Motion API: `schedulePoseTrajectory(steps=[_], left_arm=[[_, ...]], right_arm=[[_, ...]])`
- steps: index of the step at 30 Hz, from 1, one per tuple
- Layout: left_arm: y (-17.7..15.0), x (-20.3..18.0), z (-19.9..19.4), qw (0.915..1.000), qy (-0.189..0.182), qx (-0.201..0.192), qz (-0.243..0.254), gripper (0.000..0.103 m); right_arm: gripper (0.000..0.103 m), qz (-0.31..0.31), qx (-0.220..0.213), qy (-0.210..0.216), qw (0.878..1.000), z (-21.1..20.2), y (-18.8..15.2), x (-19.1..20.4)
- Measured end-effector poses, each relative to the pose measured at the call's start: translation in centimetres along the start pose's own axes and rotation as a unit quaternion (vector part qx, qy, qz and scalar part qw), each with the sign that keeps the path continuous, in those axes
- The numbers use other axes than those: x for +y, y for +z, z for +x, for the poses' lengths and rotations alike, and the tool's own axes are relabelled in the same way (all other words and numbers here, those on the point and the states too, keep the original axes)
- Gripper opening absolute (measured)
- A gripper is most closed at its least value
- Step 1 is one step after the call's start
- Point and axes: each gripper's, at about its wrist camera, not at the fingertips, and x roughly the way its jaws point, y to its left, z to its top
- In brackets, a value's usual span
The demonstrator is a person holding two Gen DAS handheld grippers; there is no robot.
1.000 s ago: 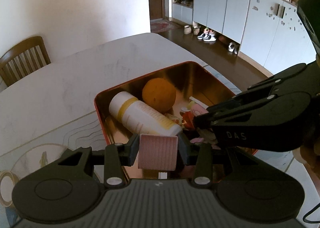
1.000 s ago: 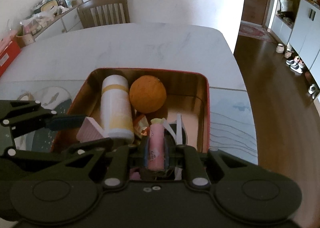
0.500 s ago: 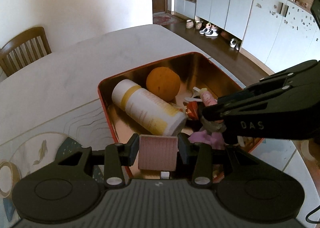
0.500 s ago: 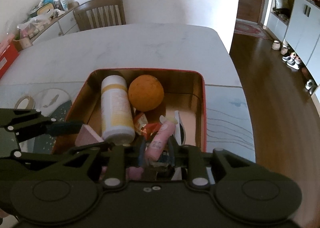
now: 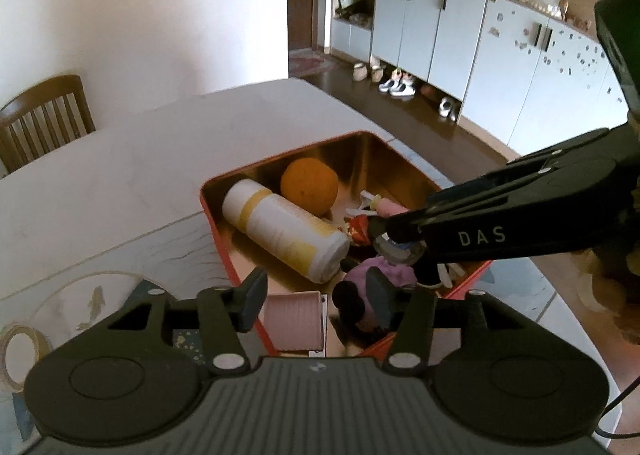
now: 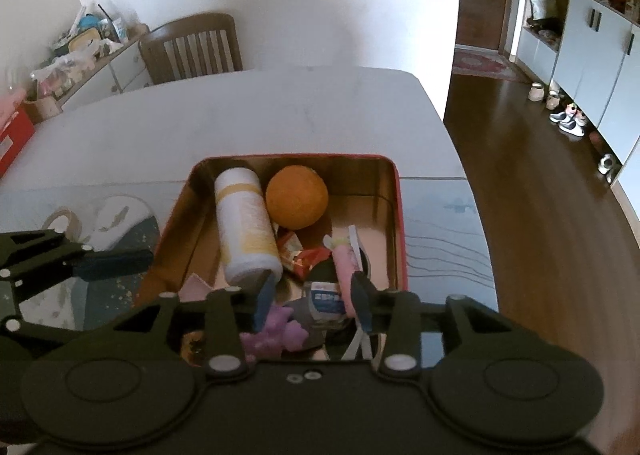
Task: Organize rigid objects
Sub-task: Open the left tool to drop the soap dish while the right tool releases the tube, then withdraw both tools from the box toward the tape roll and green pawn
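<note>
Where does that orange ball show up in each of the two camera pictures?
Left wrist view: orange ball sits just above centre, at the far end of the red tin.
Right wrist view: orange ball sits at centre, against the tin's far wall.
Shared landmark: the white bottle lying beside it.

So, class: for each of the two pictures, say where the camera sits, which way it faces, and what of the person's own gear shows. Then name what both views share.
Left wrist view: sits on the left gripper, looking down and forward into the red tin; its own open fingers show, a pink box between them, and the right gripper enters from the right.
Right wrist view: sits on the right gripper, facing the tin and a chair; the left gripper shows at left.
Shared: the tin, the white bottle, the orange, the table.
</note>
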Motion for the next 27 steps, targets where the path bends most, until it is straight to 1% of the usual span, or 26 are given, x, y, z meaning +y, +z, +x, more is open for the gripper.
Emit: schedulePoseTrajectory(steps=[2, 6, 9, 12, 14, 16, 18, 21, 24, 25, 27], left_arm=[[0.0, 0.3, -0.9, 1.0, 0.001, -0.009, 0.001, 0.056], [-0.4, 1.3, -2.9, 0.9997, 0.001, -0.025, -0.005, 0.058], [-0.8, 2.5, -4.3, 0.9993, 0.006, -0.035, -0.008, 0.06], [-1.1, 4.0, -5.6, 0.9987, 0.013, -0.046, -0.017, 0.066], [-1.4, 5.1, -6.4, 0.9983, 0.02, -0.051, -0.022, 0.066], [-1.6, 6.3, -7.0, 0.9979, 0.024, -0.053, -0.027, 0.066], [-2.0, 7.7, -7.7, 0.9974, 0.03, -0.056, -0.034, 0.067], [-2.6, 9.7, -8.5, 0.9967, 0.038, -0.058, -0.041, 0.07], [-3.2, 11.7, -9.1, 0.9959, 0.047, -0.06, -0.05, 0.07], [-3.4, 12.4, -9.4, 0.9955, 0.05, -0.061, -0.053, 0.072], [-3.9, 13.7, -9.9, 0.9949, 0.054, -0.063, -0.057, 0.075]], right_arm=[[0.051, 0.006, -0.004, 0.002, 1.0, -0.5, -0.2, 0.2], [0.059, 0.018, -0.011, 0.005, 1.0, -1.4, -0.4, 0.7], [0.063, 0.017, -0.018, 0.007, 1.0, -2.0, -0.5, 1.7], [0.066, 0.01, -0.027, 0.012, 1.0, -2.5, -0.6, 3.4], [0.071, 0.003, -0.032, 0.015, 0.999, -2.8, -0.7, 4.6], [0.074, -0.003, -0.038, 0.022, 0.999, -3.0, -0.8, 5.9], [0.08, -0.01, -0.043, 0.028, 0.999, -3.0, -0.9, 7.3], [0.083, -0.016, -0.047, 0.037, 0.998, -2.9, -0.8, 9.4], [0.087, -0.021, -0.051, 0.048, 0.997, -2.7, -0.9, 11.5], [0.088, -0.024, -0.053, 0.051, 0.997, -2.6, -0.9, 12.2], [0.095, -0.029, -0.058, 0.057, 0.996, -2.4, -0.9, 13.7]])
